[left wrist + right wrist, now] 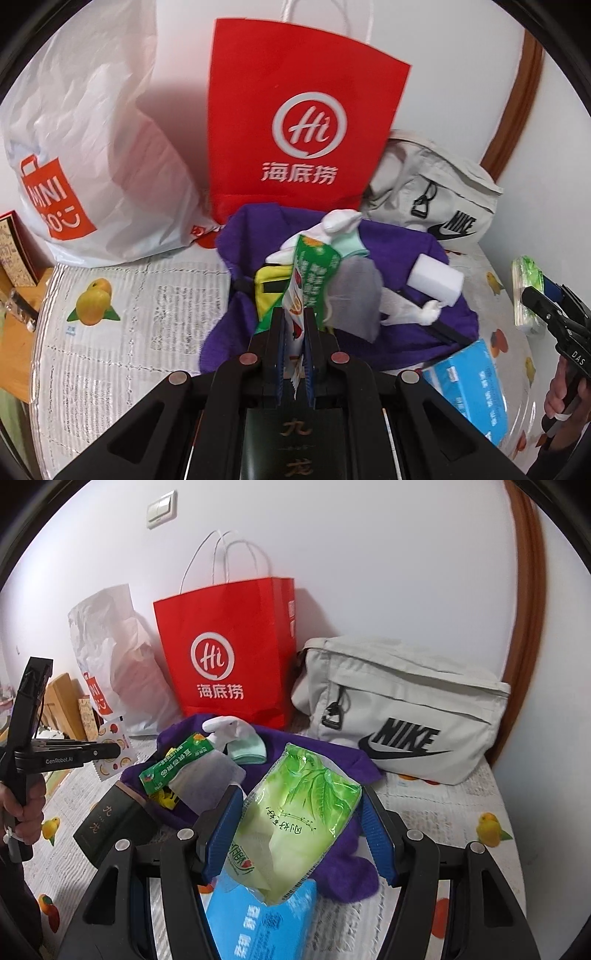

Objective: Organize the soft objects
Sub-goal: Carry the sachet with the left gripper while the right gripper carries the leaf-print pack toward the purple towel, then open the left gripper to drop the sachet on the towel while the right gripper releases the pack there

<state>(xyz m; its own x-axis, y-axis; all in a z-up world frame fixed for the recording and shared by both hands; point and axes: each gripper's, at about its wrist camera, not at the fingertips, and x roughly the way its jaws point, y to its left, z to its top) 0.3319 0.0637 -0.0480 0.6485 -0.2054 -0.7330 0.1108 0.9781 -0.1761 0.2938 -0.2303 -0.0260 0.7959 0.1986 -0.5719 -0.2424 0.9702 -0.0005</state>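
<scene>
Pinching a thin fruit-print sachet (295, 325), left gripper (294, 328) lifts it clear while right gripper (301, 827) clamps green tissue pack (295, 812) for sorting into bags.

My left black two-finger gripper (294, 325) sits at the lower middle of its own view, its blue-padded jaws pinched nearly together on a thin fruit-printed white sachet (295, 314). From the other camera it appears at the left edge, held level by my bare left hand (24, 812). My right black two-finger gripper (301, 834) fills the bottom of its view, jaws spread wide, both blue pads (376, 834) pressing a soft green tissue packet (295, 812) between them.
</scene>
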